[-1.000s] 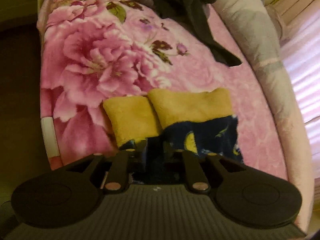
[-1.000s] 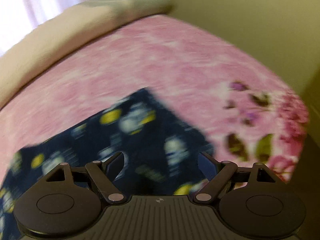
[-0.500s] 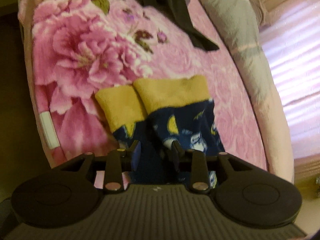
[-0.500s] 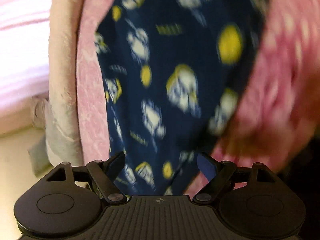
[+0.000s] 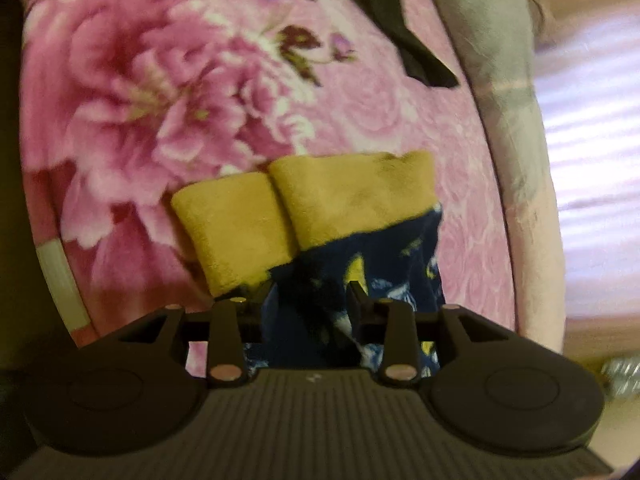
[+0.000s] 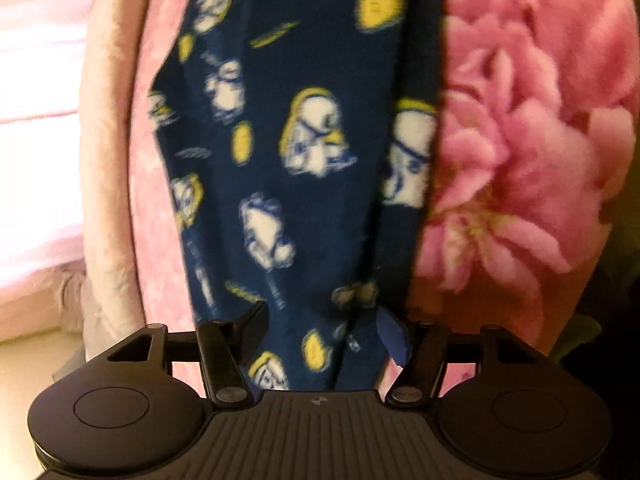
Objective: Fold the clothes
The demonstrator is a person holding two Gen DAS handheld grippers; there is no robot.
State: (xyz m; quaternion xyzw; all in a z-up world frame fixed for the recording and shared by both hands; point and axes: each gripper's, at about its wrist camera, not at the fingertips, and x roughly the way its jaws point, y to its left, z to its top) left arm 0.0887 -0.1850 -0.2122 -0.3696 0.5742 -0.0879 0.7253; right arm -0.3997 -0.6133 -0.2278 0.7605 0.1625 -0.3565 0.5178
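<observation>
Two grippers over one pair of printed navy trousers (image 6: 304, 152) on a pink floral blanket (image 5: 168, 92)
Left gripper (image 5: 310, 294) and right gripper (image 6: 322, 316): fingers apart, navy cloth between them, grip not confirmed. Beyond: two yellow cuffs (image 5: 320, 204) side by side, touching; one dark garment (image 5: 404, 36) farther off

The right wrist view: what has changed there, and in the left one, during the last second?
The right gripper swung from looking across the pink blanket to looking along the navy pants, jaws open throughout. The left gripper moved nearer the yellow cuffs, which stayed put.
</observation>
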